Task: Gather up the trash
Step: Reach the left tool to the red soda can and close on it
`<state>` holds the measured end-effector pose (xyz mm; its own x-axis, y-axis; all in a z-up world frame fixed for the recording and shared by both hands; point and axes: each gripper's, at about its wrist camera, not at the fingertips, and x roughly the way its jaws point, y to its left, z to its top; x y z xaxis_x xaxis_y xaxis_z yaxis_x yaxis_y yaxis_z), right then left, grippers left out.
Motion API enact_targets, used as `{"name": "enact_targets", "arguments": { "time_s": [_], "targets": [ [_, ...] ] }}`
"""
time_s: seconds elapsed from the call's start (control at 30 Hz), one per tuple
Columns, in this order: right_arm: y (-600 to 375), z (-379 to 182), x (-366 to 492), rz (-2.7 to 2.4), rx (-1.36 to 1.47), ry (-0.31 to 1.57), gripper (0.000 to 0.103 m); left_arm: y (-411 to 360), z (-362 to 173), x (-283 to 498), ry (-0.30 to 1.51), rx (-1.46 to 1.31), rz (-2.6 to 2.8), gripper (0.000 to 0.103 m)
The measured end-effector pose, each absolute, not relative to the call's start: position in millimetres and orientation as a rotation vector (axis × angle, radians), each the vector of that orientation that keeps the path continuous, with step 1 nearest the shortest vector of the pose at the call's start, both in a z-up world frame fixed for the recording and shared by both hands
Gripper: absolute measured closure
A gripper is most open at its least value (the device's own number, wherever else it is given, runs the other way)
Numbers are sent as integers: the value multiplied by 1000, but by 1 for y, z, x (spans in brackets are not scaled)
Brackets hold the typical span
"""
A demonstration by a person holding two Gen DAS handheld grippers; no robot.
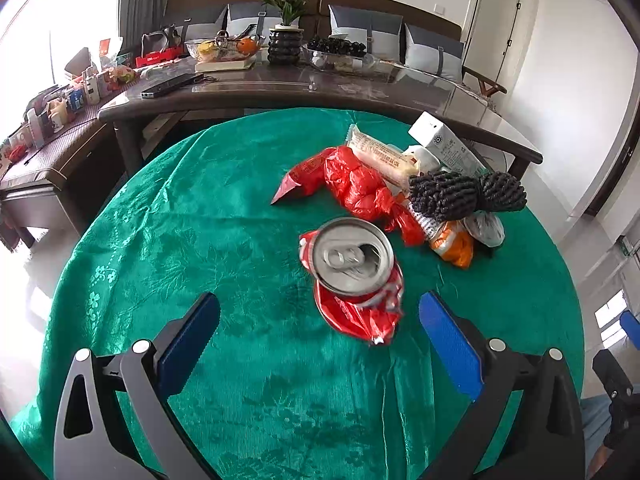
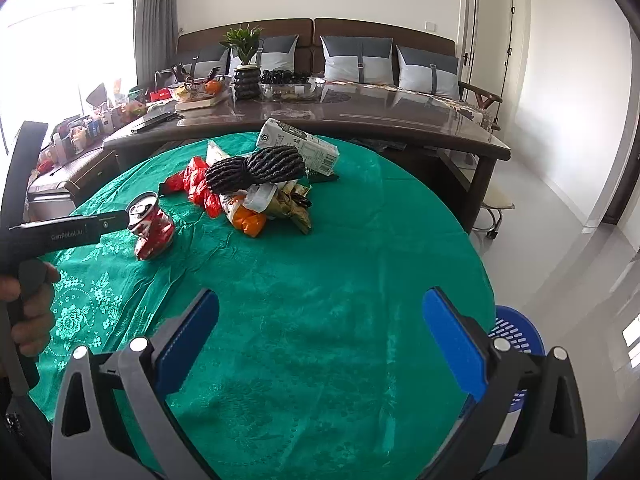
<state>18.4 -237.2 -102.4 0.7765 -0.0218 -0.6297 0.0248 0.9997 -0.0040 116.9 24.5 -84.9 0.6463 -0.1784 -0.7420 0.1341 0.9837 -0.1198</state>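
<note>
A crushed red soda can (image 1: 356,280) stands on the green tablecloth (image 1: 200,240), just ahead of my open left gripper (image 1: 320,316) and between its fingers' line. Behind the can lies a trash heap: red plastic bag (image 1: 356,188), snack wrapper (image 1: 384,156), white carton (image 1: 444,144), black foam netting (image 1: 464,194), orange wrapper (image 1: 456,246). In the right wrist view the can (image 2: 152,228) is at left, the heap (image 2: 260,188) behind it. My right gripper (image 2: 320,312) is open and empty over bare cloth. The left gripper's body (image 2: 68,230) reaches the can.
A blue perforated basket (image 2: 518,332) stands on the floor beside the table's right edge. A dark coffee table (image 1: 320,88) with plant, bowls and remote stands behind the round table. A sofa with cushions (image 2: 360,60) lies beyond.
</note>
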Motion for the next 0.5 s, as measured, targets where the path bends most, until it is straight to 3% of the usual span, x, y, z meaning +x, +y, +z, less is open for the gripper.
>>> {"name": "enact_targets", "arguments": {
  "time_s": [0.37,0.5],
  "targets": [
    [-244,-96,34,-26,-5,663,5,1,-100,152,912,-10,-255,4],
    [-250,-88,78,65,10,643,5,-11,-104,163,917,83,-247,4]
  ]
}}
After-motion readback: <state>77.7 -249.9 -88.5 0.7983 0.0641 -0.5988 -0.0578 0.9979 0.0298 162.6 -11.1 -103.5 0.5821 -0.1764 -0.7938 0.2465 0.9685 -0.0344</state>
